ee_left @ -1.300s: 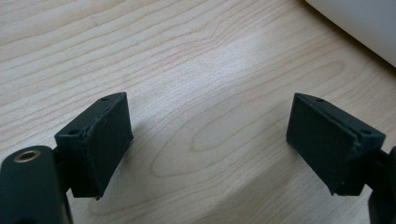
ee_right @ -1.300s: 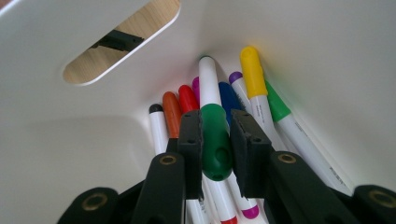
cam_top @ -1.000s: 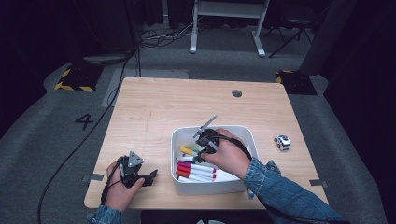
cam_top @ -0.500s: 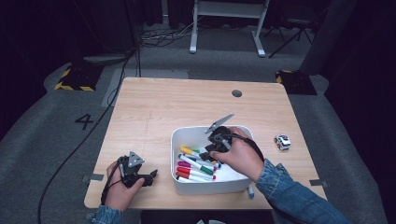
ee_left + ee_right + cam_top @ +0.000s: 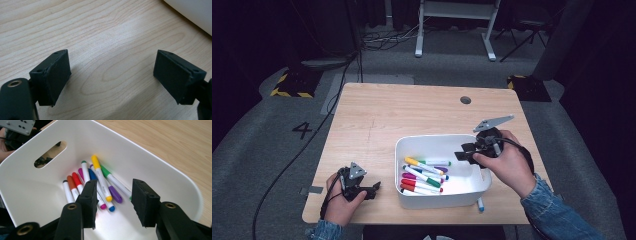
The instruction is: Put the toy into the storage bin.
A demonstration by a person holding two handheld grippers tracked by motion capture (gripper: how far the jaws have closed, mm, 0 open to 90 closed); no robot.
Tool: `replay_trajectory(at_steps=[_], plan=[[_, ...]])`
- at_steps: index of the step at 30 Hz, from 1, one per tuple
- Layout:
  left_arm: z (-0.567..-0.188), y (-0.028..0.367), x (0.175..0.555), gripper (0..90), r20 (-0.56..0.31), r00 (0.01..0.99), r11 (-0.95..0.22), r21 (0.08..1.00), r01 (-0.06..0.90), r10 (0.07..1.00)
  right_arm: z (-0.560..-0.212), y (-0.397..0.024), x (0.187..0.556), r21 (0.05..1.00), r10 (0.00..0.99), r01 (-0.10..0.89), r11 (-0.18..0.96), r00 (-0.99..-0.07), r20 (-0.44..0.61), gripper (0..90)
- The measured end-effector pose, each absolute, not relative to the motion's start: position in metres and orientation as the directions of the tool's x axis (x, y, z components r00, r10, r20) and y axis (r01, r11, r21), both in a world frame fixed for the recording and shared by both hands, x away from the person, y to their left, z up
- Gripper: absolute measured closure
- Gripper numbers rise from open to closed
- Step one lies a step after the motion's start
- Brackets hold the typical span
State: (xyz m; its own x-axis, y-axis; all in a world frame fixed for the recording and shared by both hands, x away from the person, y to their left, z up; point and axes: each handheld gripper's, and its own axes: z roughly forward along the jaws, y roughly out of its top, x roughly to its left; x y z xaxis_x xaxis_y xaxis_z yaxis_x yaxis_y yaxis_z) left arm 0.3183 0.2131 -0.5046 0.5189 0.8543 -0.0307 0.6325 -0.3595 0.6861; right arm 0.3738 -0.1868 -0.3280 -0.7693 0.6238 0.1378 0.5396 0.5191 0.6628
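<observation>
A white bin point(image 5: 398, 165) stands on the wooden table point(image 5: 412, 112) with several coloured markers point(image 5: 424, 174) lying in it. My right gripper point(image 5: 464, 154) hovers over the bin's right rim, pointing left into it. Its jaws have just been opening and nothing is between them. In the right gripper view, the right gripper point(image 5: 113, 188) looks down on the markers point(image 5: 100, 182) and the bin's wall point(image 5: 30, 185). My left gripper point(image 5: 373, 190) rests open and empty on the table near the front left corner; the left gripper point(image 5: 111, 62) has bare wood between its pads.
One blue marker point(image 5: 480, 204) lies on the table in front of the bin's right corner. A round cable hole point(image 5: 465, 100) sits near the table's far edge. The bin's corner point(image 5: 195, 12) is just right of the left gripper.
The right gripper has lifted off the markers and moved right to the bin's right rim, and its jaws have gone from shut to open. The left hand has stayed put.
</observation>
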Motion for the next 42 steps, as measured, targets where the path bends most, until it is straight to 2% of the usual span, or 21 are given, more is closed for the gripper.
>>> replay_trajectory(at_steps=[10, 20, 24, 30, 31, 42], plan=[[-0.505, 0.213, 0.318, 14.3, -0.031, 0.519, -0.36, 0.686, 0.632, 0.854, -0.314, -0.241, 0.369, 0.709, 0.708, 0.577, 0.406, -0.689, 0.156, 54.2], [-0.504, 0.213, 0.318, 14.3, -0.029, 0.518, -0.361, 0.684, 0.634, 0.855, -0.325, -0.294, 0.366, 0.728, 0.782, 0.616, 0.301, -0.597, 0.182, 52.5], [-0.504, 0.213, 0.318, 14.3, -0.029, 0.518, -0.361, 0.684, 0.634, 0.855, -0.34, -0.311, 0.371, 0.735, 0.808, 0.625, 0.263, -0.559, 0.186, 51.7], [-0.504, 0.213, 0.318, 14.3, -0.026, 0.518, -0.362, 0.686, 0.631, 0.855, -0.373, -0.318, 0.38, 0.707, 0.825, 0.655, 0.267, -0.535, 0.184, 49.8], [-0.505, 0.213, 0.318, 14.3, -0.028, 0.518, -0.36, 0.687, 0.632, 0.855, -0.386, -0.316, 0.383, 0.7, 0.825, 0.661, 0.27, -0.534, 0.187, 48.7], [-0.505, 0.212, 0.319, 14.3, -0.036, 0.512, -0.351, 0.686, 0.637, 0.858, -0.437, -0.295, 0.394, 0.651, 0.809, 0.689, 0.319, -0.556, 0.192, 47.6]])
